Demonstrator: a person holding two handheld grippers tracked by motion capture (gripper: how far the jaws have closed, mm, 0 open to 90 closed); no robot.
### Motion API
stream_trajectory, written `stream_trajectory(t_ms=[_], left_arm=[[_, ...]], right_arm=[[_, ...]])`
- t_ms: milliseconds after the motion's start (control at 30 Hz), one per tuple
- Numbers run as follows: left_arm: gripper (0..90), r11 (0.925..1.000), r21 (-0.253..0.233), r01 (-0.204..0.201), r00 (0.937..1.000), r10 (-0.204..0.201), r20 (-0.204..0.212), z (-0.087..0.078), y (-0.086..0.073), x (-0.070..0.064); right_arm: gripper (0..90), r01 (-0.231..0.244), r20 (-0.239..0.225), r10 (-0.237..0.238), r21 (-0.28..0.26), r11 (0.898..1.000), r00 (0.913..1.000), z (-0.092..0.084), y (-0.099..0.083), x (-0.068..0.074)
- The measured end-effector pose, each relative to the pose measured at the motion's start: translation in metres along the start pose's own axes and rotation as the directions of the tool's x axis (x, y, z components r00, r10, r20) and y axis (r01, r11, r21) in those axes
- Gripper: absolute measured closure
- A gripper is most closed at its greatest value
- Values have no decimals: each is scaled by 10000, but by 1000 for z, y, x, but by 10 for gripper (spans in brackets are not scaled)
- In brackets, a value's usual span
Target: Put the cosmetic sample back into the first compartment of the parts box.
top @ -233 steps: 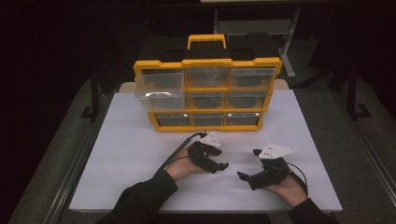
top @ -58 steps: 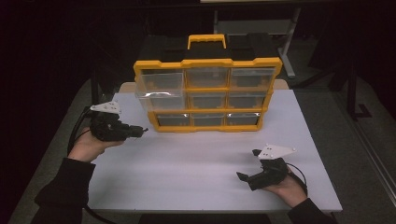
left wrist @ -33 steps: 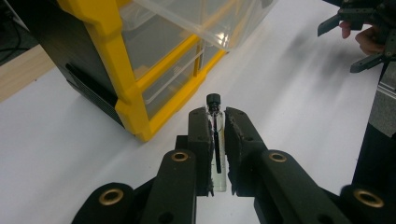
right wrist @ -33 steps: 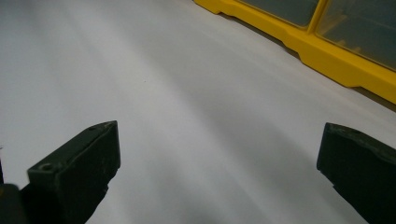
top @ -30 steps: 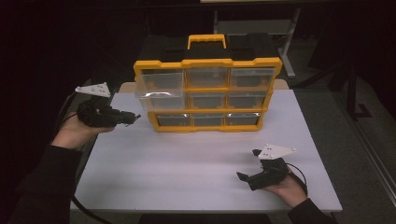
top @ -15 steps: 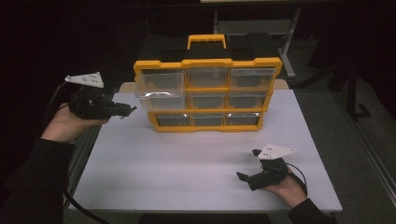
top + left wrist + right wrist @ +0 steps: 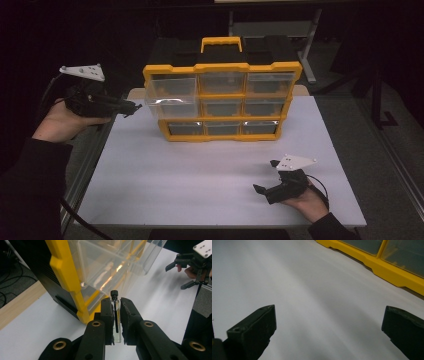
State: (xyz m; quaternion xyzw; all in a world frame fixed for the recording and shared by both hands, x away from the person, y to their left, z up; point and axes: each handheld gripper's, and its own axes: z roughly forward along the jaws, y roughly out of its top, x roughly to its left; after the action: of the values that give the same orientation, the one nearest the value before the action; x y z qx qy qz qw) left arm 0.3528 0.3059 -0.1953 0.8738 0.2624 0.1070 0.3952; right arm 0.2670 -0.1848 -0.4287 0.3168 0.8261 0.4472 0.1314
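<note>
Nearest the person, the right gripper (image 7: 272, 189) lay low on the white table (image 7: 200, 180) at its front right corner, held in the right hand (image 7: 311, 204). Its jaws stood spread wide with nothing between them; the right gripper view showed bare tabletop in the gap and the cabinet's yellow base beyond.

Farther back, off the table's left edge, the left hand (image 7: 62, 122) held the left gripper (image 7: 117, 315) raised and aimed at the cabinet's left side. Its jaws were pressed onto a small clear vial (image 7: 116, 317) with a black cap (image 7: 114, 293). The vial stood along the jaws, cap outermost.

Beyond that stood the yellow cabinet (image 7: 222, 100), three rows of three clear drawers. The upper-left drawer (image 7: 165, 95) was pulled out toward the person, open-topped. From the left gripper view the vial's cap sat just short of that drawer's lower corner, near but not touching.

Judgement: the step in hand looked like carrying the vial to the open drawer. The next move would call for lifting the vial over the drawer's rim, tipping it in, then easing the jaws apart. Risk: clipping the clear wall.
</note>
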Motion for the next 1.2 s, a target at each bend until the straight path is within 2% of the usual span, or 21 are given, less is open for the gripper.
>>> stream_trajectory(t_ms=[400,667,900,1200], left_arm=[[807,9998,-162,-119,9999,120,80,-15,23,2],[807,9986,-290,-453,9989,456,130,-20,46,-3],[807,9973,-245,-699,9973,704,210,-14,67,-7],[807,9955,-93,-948,9945,951,431,7,87,-13]], right_arm=[[0,23,-5,-23,32,10000,10000,0,0,0],[0,-7,3,7,46,10000,10000,0,0,1],[0,30,1,-30,34,10000,10000,0,0,1],[0,15,-7,-15,35,10000,10000,0,0,1]])
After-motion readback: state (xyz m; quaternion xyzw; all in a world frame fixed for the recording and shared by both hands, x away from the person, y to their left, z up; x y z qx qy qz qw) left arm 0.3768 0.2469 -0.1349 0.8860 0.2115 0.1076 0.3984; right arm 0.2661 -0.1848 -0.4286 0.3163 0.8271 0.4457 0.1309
